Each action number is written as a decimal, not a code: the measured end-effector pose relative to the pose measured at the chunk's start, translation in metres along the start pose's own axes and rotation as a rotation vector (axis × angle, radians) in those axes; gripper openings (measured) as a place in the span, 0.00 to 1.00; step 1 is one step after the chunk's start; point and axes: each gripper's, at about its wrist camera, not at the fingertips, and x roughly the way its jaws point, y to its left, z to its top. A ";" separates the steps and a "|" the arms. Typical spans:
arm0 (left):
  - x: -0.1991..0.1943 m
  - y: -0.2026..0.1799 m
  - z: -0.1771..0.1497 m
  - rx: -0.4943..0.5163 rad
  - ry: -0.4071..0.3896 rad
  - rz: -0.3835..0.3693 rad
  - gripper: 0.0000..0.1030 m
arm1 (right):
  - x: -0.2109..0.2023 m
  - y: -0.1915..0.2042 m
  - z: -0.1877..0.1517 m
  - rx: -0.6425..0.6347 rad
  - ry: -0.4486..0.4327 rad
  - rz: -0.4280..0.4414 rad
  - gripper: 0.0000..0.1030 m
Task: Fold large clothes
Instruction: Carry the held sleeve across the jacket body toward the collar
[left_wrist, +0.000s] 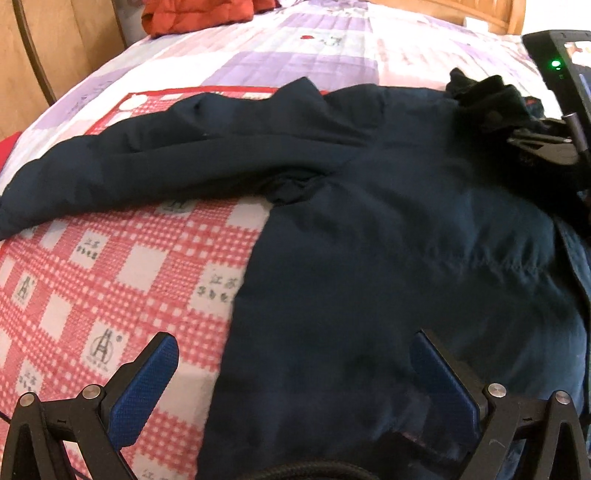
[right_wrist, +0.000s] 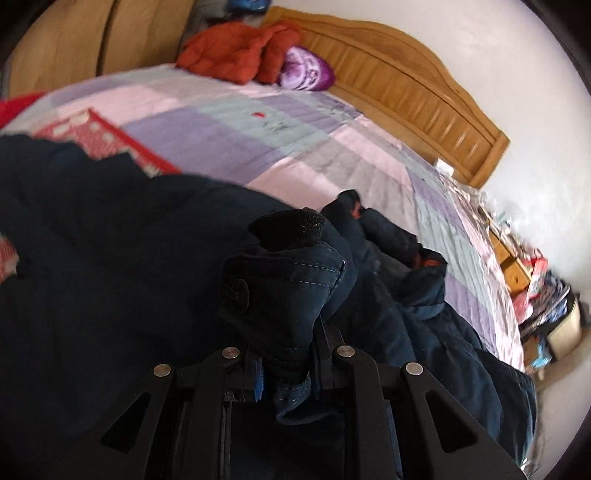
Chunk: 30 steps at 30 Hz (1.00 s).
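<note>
The bed (left_wrist: 332, 48) with a wooden headboard (right_wrist: 406, 85) fills both views, covered by a quilt of lilac, pink and pale green squares (right_wrist: 295, 140). On it, in the lower left of the left wrist view, lies a red and white checked blanket (left_wrist: 110, 280); its white squares carry grey printed Chinese characters, "江苏" can be read, and a small tower-like logo. The dark navy padded jacket (left_wrist: 388, 240) lies over this blanket, one sleeve (left_wrist: 147, 166) stretched toward the left edge. An orange-red garment (right_wrist: 240, 55) sits at the top, next to a purple patterned pillow (right_wrist: 306, 72).

The left gripper (left_wrist: 295, 384) is spread wide above the jacket hem, its blue pads (left_wrist: 144, 391) holding nothing. The right gripper (right_wrist: 288, 373) is clamped on the jacket cuff (right_wrist: 284, 291), which has a dark snap button (right_wrist: 238, 290).
</note>
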 end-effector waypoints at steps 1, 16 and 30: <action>0.000 -0.002 0.002 0.002 -0.004 -0.003 1.00 | -0.003 -0.001 0.000 0.005 -0.014 -0.009 0.20; 0.007 -0.061 0.038 0.037 -0.036 -0.045 1.00 | -0.072 -0.071 -0.026 0.135 -0.095 0.251 0.73; 0.032 -0.130 0.109 0.072 -0.074 -0.075 1.00 | -0.006 -0.303 -0.202 0.496 0.248 -0.137 0.72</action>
